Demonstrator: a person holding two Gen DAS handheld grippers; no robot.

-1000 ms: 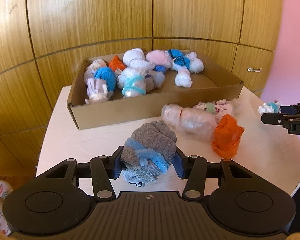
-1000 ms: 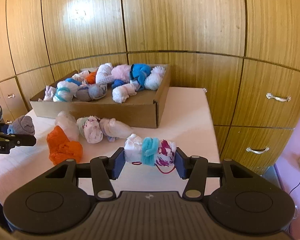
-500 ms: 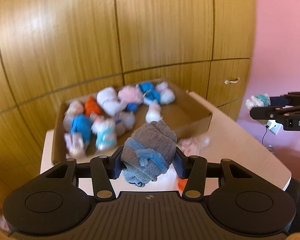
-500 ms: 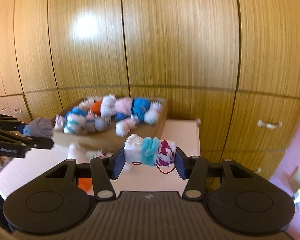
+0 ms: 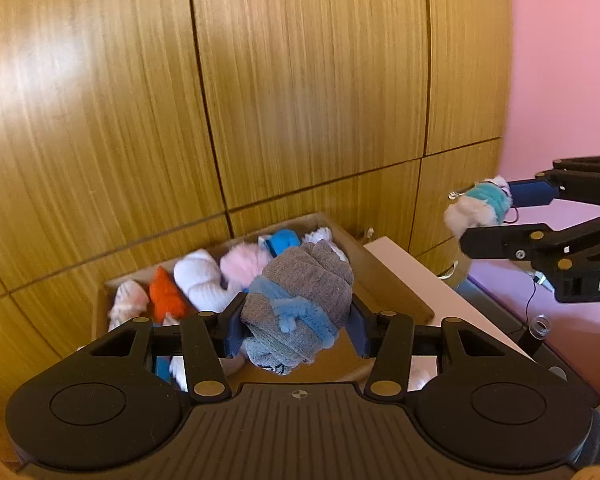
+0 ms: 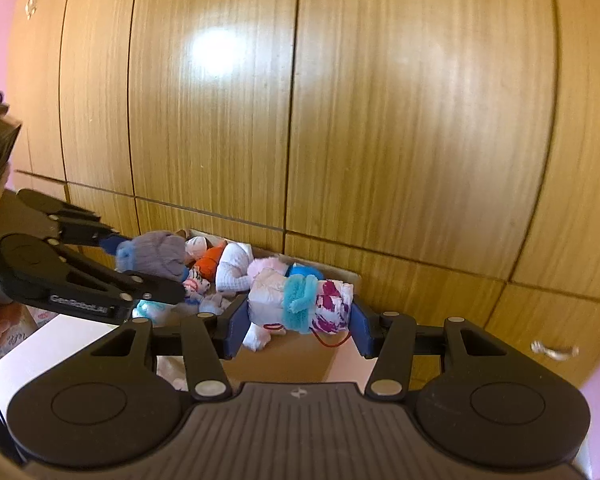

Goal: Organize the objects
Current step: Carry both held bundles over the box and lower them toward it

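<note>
Two loads aloft: left gripper (image 5: 298, 320) clamps the grey-blue sock bundle (image 5: 300, 304), right gripper (image 6: 298, 320) clamps the white-teal sock bundle (image 6: 300, 306). Cardboard box (image 5: 396, 292) lies ahead and below both; left bundle looks nearer over its sock pile.

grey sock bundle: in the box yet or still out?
Out. The grey sock bundle is clamped in the left gripper, held in the air in front of the cardboard box; other bundles already lie inside.

Wardrobe doors (image 6: 380, 120): wood veneer, glossy, showing glare. Box (image 5: 384, 280): matt cardboard. Grey sock roll (image 5: 300, 304): knit cloth, fuzzy. Gripper bodies: looking matt blk plastic.
</note>
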